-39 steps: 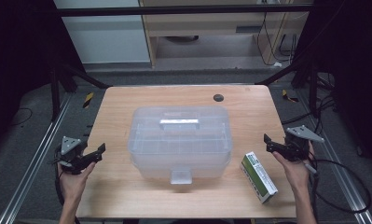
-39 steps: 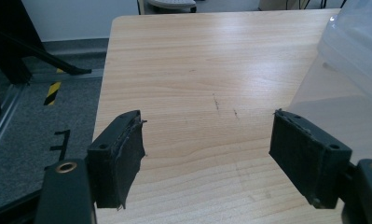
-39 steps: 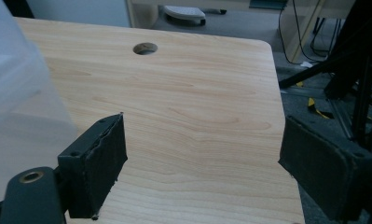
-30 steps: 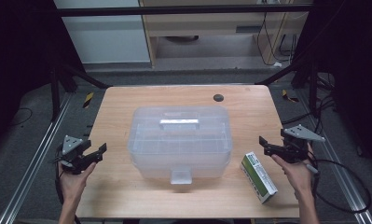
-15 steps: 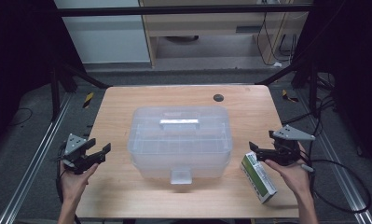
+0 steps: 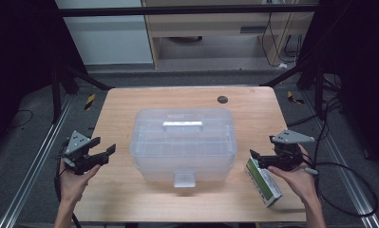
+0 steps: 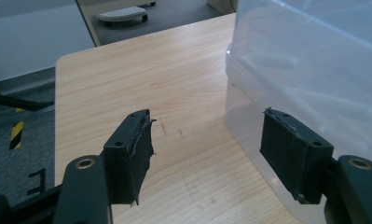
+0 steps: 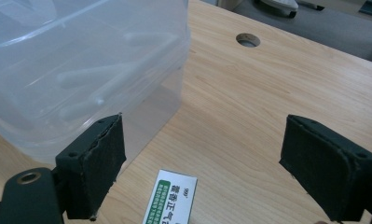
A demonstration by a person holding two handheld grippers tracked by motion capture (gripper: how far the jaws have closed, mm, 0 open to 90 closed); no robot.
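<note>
The right gripper hangs with its jaws spread wide over the near end of a green-and-white carton, pinching nothing. In the right gripper view the carton lies between the two black foam-faced pads, cut off by the bottom edge; its white flap carries small green print in East Asian characters, too small to read. In the high view the hand behind the gripper covers part of the carton's far side. The left gripper is also spread and empty, held just above the table's left edge, its worn, frayed pads aimed at the left wall of the storage box. That clear plastic box sits in the middle of the table, lid on, with a moulded handle on top and a front latch; its frosted walls blur whatever is inside. The carton lies just beside the box's right near corner, apart from it. The table is pale wood grain with rounded corners and a round dark cable hole near the far edge
</note>
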